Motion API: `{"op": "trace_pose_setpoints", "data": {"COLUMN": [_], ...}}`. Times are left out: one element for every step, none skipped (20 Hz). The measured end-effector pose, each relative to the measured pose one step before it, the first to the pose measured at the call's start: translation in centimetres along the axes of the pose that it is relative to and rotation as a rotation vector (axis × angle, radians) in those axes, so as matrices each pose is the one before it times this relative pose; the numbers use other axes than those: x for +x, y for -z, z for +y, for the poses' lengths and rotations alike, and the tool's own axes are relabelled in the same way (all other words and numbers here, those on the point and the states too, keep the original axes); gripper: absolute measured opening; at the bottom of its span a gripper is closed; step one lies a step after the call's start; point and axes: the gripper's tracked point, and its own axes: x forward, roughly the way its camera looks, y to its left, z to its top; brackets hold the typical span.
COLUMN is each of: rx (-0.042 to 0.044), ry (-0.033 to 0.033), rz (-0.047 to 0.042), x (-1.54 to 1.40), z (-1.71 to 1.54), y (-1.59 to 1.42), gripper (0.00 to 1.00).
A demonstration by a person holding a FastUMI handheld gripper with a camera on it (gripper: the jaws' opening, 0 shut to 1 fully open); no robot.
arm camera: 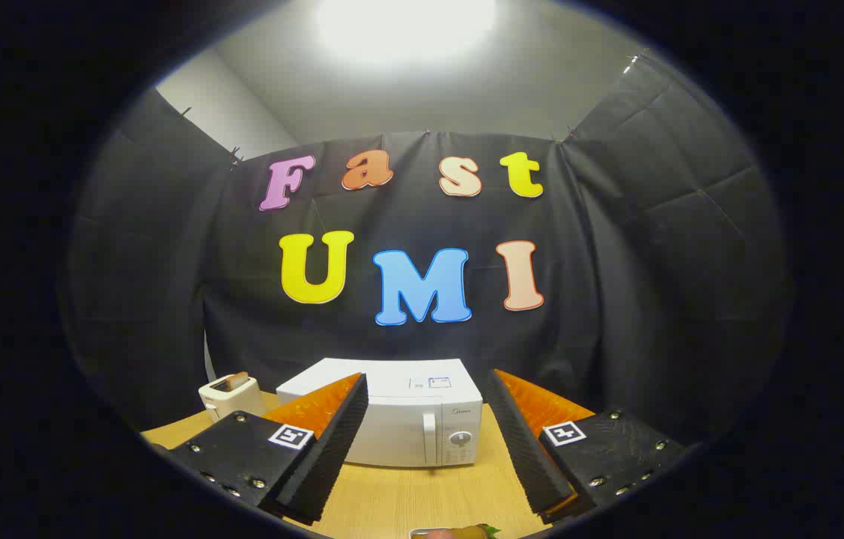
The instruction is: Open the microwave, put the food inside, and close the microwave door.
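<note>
A white microwave (399, 415) stands on the wooden table (407, 494) beyond my fingers, its door shut, with a vertical handle (429, 438) and dials (460, 438) on its right side. My gripper (425, 442) is open, fingers wide apart and nothing between them, held well back from the microwave. Just below and in front of the fingers, the top of a plate with food (455, 532) peeks into view on the table.
A small cream toaster (231, 395) with a slice of bread in its slot sits left of the microwave. Black cloth walls close in the booth behind and on both sides. Bare wooden tabletop lies between the microwave and the plate.
</note>
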Motion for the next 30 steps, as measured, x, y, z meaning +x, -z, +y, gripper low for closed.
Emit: {"op": "trace_pose_setpoints", "data": {"rx": [-0.00020,-0.00846,-0.00449,-0.00074,0.00172,-0.00257,-0.00911,-0.01546,-0.01798,-0.00164,0.00934,0.01685,0.00806,-0.00468,-0.01358,-0.01892,-0.01072,-0.00407,-0.00140,-0.00192,-0.00144,0.00028,0.00287,0.00153,-0.00308,-0.00692,-0.00488,-0.00136,0.00344,0.00969], "ry": [-0.01534,-0.00859,-0.00414,-0.00328,-0.00236,-0.00130,-0.00245,-0.00008,-0.00019,-0.00298,-0.00310,-0.00348,-0.00363,-0.00101,-0.00205,0.00093,0.00175,-0.00244,-0.00235,0.00315,0.00624,0.00616,0.00641,0.00194,0.00514,0.00577,0.00281,0.00618,0.00675,0.00465], "rz": [0.01365,0.01039,0.00121,-0.00819,-0.01412,-0.01339,-0.01079,-0.00474,-0.00079,0.00047,-0.00383,-0.00631,-0.00736,-0.00599,-0.00686,-0.00336,-0.00153,0.00353,0.00595,0.00373,0.00132,-0.00003,0.00131,0.00184,0.00041,-0.00259,-0.00337,-0.00013,0.00261,0.00693], "x": [0.072,0.168,0.173,0.174,0.137,0.212,0.141,0.204,0.308,0.196,0.134,0.105,0.036,0.109,0.170,0.123,0.147,0.136,0.125,0.156,0.159,0.121,0.136,0.122,0.160,0.206,0.323,0.251,0.242,0.312], "z": [0.205,-0.022,-0.135,0.112,0.187,0.134,0.165,0.158,0.169,0.357,0.329,0.342,0.242,0.052,-0.025,-0.141,-0.201,-0.006,0.012,-0.232,-0.400,-0.271,-0.381,-0.172,-0.350,-0.386,-0.325,-0.378,-0.390,-0.303], "y": [0.578,0.291,-0.162,-0.403,-0.439,-0.379,-0.182,-0.111,0.060,0.053,-0.083,-0.315,-0.080,-0.118,-0.037,-0.065,0.160,0.108,0.288,0.172,0.104,0.115,0.225,0.169,0.224,0.107,0.135,0.172,0.369,0.360], "gripper": [0.96,0.96,0.96,0.96,0.96,0.96,0.96,0.96,0.96,0.96,0.96,0.96,0.96,0.96,0.96,0.96,0.96,0.96,0.96,0.96,0.96,0.96,0.96,0.96,0.96,0.96,0.96,0.96,0.96,0.96]}}
